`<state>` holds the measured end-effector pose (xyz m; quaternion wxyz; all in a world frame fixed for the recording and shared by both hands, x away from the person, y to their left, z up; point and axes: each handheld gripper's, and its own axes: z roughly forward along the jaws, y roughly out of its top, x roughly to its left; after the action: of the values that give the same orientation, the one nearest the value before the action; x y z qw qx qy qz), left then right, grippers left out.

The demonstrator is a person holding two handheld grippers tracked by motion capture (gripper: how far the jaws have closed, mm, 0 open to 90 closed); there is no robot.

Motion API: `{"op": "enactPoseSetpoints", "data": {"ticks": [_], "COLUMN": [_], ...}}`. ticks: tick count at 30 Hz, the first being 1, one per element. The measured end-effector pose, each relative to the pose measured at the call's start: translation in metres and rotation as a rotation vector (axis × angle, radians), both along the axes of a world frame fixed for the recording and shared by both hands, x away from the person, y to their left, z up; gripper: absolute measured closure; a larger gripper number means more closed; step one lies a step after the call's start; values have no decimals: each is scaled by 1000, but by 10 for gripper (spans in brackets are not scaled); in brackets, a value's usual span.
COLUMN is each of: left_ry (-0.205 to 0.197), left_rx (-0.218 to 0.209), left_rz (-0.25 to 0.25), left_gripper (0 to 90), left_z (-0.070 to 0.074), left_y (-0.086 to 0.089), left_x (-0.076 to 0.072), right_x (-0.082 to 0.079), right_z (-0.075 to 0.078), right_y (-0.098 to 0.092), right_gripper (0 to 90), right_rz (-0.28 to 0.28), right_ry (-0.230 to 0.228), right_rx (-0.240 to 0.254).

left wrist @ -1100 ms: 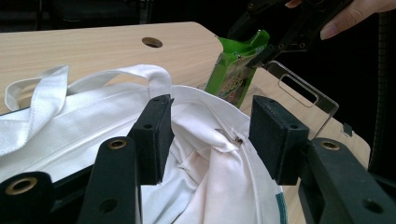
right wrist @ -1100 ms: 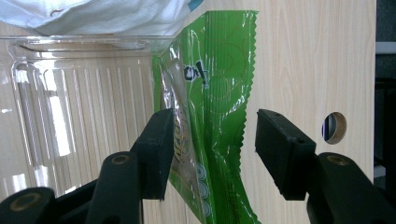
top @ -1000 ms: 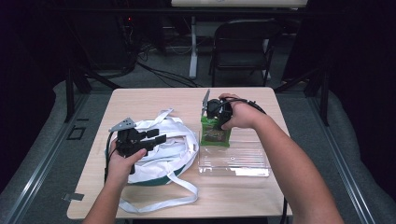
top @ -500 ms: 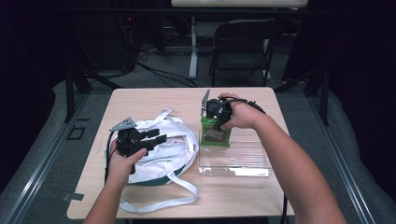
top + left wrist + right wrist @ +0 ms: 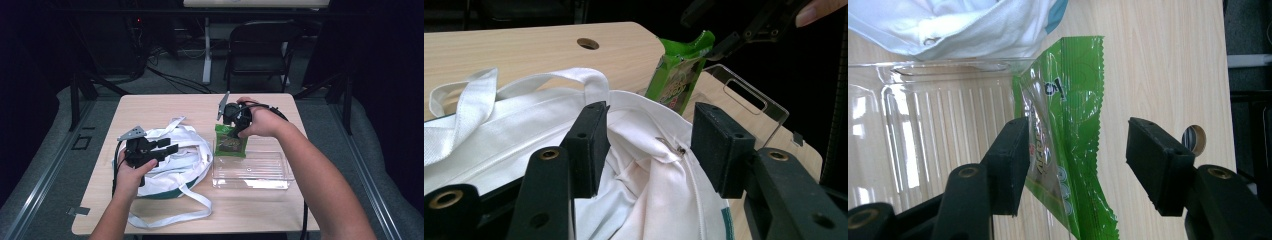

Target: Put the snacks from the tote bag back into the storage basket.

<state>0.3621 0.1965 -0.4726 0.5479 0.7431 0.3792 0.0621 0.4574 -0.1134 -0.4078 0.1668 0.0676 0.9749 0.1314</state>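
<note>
A white cloth bag [image 5: 187, 155] with long straps lies on the table's left half. My left gripper [image 5: 169, 149] rests on it, and in the left gripper view [image 5: 649, 145] bunched bag fabric [image 5: 644, 185] fills the gap between the pads. A green snack packet [image 5: 230, 145] stands at the far left end of a clear plastic tray [image 5: 260, 172]. My right gripper [image 5: 232, 126] points down over it. Its jaws have just been opening. In the right gripper view [image 5: 1075, 165] the packet [image 5: 1068, 120] is between them, with the right pad apart from it.
The wooden table [image 5: 165, 107] has a round cable hole [image 5: 1193, 140] near the packet. A folding chair [image 5: 260, 50] and cables stand beyond the far edge. The bag's strap [image 5: 170, 217] trails toward the near edge.
</note>
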Motion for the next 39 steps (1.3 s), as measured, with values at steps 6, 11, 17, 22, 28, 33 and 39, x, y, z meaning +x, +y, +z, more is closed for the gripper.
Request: {"op": "enactPoseSetpoints", "data": {"ticks": [6, 11, 17, 22, 28, 33, 39], "left_ry": [3, 3, 4, 5, 7, 6, 5], "left_rx": [-5, -5, -7, -8, -5, -2, -2], "left_rz": [0, 2, 3, 7, 10, 13, 15], "left_gripper": [487, 486, 484, 483, 482, 479, 478], "left_z": [0, 0, 0, 0, 0, 0, 0], "left_y": [1, 1, 2, 3, 4, 4, 4], "left_x": [0, 0, 0, 0, 0, 0, -1], "right_x": [-3, -7, -10, -13, -17, -27, -37], "right_z": [9, 15, 18, 22, 29, 36, 38], "right_y": [-3, -2, -1, -5, -14, -24, -36], "right_gripper": [432, 435, 432, 433, 450, 500, 509], "right_rz": [-16, -1, -10, -20, -51, -100, -175], "right_ry": [-1, -8, 1, 5, -8, -14, -32], "right_rx": [29, 33, 49, 54, 81, 155, 223]}}
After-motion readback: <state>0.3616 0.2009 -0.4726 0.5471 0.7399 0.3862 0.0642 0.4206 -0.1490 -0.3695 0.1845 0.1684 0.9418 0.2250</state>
